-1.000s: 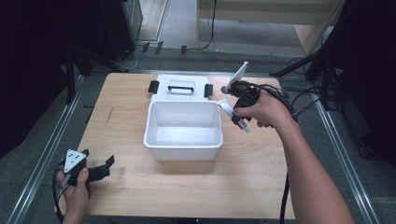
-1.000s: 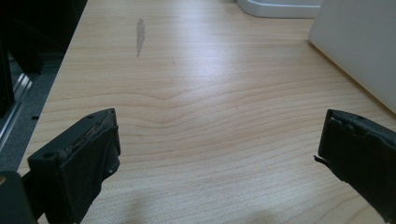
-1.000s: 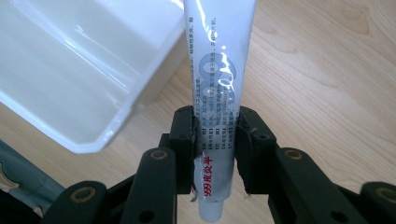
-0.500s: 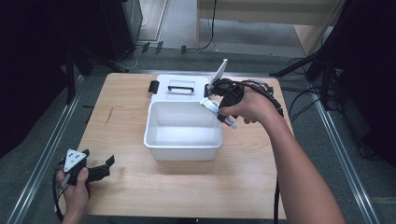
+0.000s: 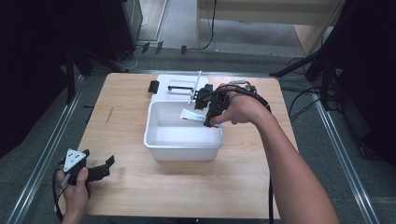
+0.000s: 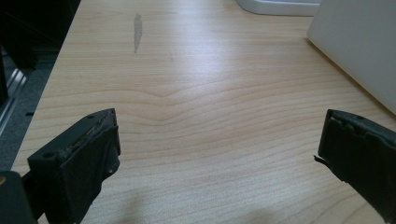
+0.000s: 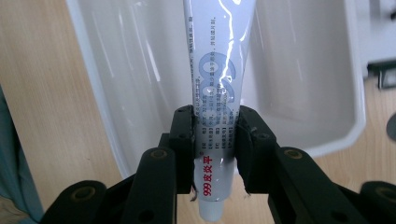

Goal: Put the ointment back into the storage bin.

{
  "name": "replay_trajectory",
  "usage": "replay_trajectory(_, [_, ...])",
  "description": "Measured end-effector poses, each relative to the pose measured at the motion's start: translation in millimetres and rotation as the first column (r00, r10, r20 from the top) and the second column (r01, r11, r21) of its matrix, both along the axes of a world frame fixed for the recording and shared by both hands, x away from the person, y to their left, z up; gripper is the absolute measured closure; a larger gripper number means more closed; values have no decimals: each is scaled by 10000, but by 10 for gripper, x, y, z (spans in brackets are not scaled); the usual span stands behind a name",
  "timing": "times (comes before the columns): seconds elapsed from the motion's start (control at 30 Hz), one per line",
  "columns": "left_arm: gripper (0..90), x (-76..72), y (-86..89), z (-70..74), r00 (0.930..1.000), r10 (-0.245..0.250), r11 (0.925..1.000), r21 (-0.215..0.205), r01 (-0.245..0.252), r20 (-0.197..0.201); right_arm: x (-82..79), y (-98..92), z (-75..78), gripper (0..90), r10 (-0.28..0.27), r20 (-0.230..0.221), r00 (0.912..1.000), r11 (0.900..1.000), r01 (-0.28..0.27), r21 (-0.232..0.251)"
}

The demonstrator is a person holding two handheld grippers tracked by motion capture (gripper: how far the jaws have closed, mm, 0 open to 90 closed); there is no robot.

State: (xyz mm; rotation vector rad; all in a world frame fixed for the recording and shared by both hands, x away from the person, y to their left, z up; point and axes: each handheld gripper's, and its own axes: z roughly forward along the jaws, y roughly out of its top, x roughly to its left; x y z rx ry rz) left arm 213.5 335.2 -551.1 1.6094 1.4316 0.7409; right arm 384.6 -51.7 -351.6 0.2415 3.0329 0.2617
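A white tube with blue and red print hangs over the white plastic bin at the table's middle. My right gripper is shut on that tube near its cap end, and the tube's flat end points out over the bin's hollow. My left gripper rests low near the table's front left corner, its jaws wide apart over bare wood. The bin's side wall shows to the right of the left gripper.
The bin's white lid with a black handle lies flat behind the bin, a black clip at its left end. A dark smear marks the wood left of the bin. Metal rails run along both table sides.
My right gripper has carried the tube leftward from beside the bin's right rim to above the bin's inside. The left gripper has stayed put.
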Motion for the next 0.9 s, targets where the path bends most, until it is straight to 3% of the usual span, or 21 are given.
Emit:
replay_trajectory(0.17, [0,1,1,0,10000,-12,10000,-8,12,-1,-28,27,-78,710,1196,-8,9928,9928,-1196,15])
replay_trajectory(0.23, [0,2,1,0,10000,-33,10000,-11,33,-5,-36,40,-105,711,1348,-77,9908,9909,-1348,-52])
replay_trajectory(0.5, [0,2,1,0,10000,-50,10000,-14,50,-7,-50,120,-155,710,1572,-100,9875,9875,-1573,-85])
replay_trajectory(0.9, [0,1,4,-1,10000,-81,10000,-41,81,-4,-39,178,-316,710,1637,-204,9863,9843,-1647,-637])
